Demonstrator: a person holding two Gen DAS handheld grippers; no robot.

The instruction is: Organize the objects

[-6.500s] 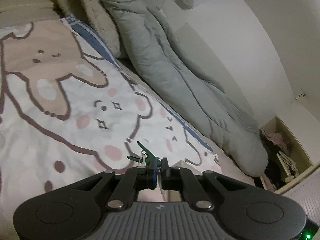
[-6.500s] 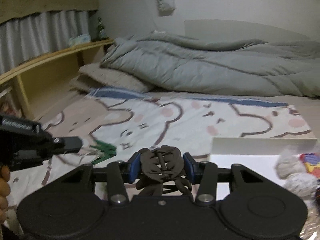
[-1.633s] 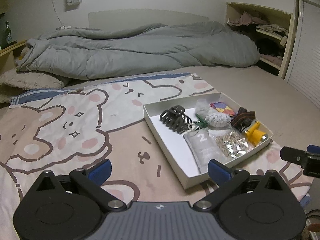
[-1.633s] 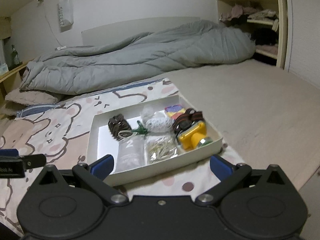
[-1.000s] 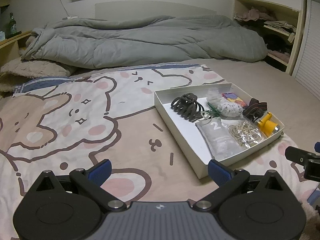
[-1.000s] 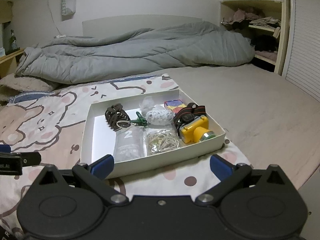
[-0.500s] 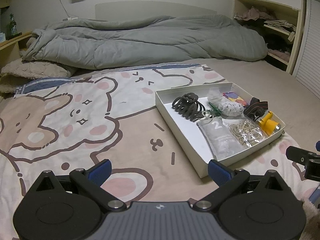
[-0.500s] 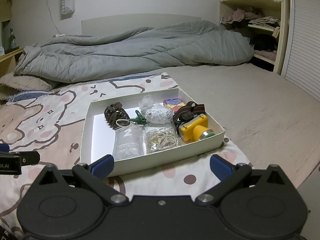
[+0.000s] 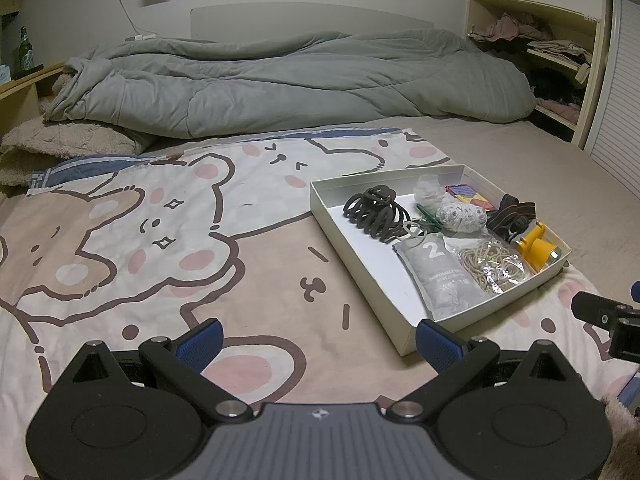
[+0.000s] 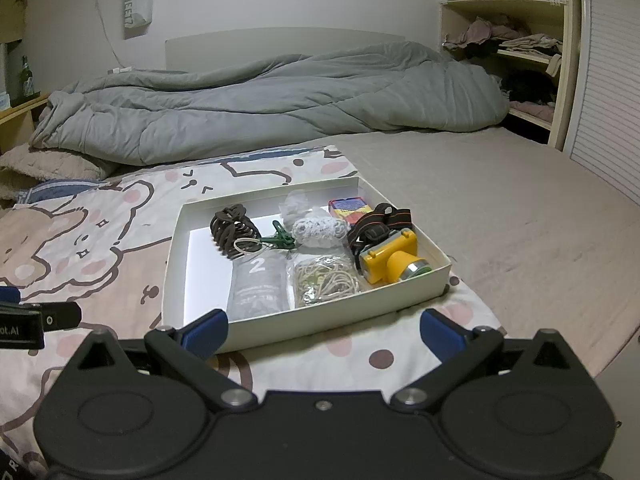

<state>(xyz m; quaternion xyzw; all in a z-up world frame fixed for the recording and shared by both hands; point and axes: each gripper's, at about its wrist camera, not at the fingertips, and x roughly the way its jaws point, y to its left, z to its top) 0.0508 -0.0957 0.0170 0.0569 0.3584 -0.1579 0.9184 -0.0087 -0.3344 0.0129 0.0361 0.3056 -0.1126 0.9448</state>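
A white shallow box (image 9: pixel 362 254) (image 10: pixel 173 264) lies on the bear-print sheet. Inside it are a brown hair claw (image 10: pixel 233 232) (image 9: pixel 374 213), a green clip (image 10: pixel 282 238), a grey pouch marked 2 (image 10: pixel 259 283) (image 9: pixel 442 276), a bag of rubber bands (image 10: pixel 325 280) (image 9: pixel 494 266), a yellow headlamp (image 10: pixel 394 260) (image 9: pixel 536 246) with its strap, a white bundle (image 10: pixel 318 230) and a colourful packet (image 10: pixel 348 205). My left gripper (image 9: pixel 318 340) and right gripper (image 10: pixel 323 330) both stand open and empty, held back from the box's near side.
A rumpled grey duvet (image 9: pixel 280 80) lies along the far side of the bed, with a fuzzy beige pillow (image 9: pixel 60 144) at the left. Shelves with clothes (image 10: pixel 516 52) stand at the right. The bed's edge (image 10: pixel 616 344) drops off at the lower right.
Both grippers held objects 6.5 s ago, the left the green clip and the right the hair claw; both items now lie in the box. Over the last second the views have barely shifted.
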